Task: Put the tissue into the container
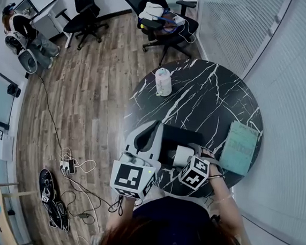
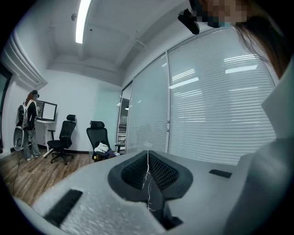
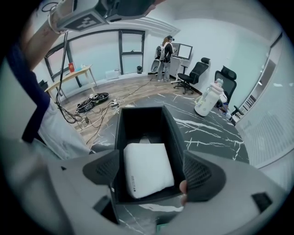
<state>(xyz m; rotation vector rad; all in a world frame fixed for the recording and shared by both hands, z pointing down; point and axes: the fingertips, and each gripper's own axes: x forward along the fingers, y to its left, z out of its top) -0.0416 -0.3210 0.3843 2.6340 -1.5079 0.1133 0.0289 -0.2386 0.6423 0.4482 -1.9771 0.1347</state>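
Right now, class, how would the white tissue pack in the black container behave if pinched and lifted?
The tissue pack looks pillowy with rounded edges: probably soft, squashy and light. Its smooth wrapper might slip when pinched.

Floor: wood planks (image 1: 86, 86), with loose cables (image 1: 77, 187) lying at the left. A round black marble-pattern table (image 1: 209, 98) stands beside a glass wall with closed blinds (image 1: 294, 57). Two black office chairs (image 1: 86, 5) stand beyond the table. The ceiling light strip (image 2: 83, 20) is lit.
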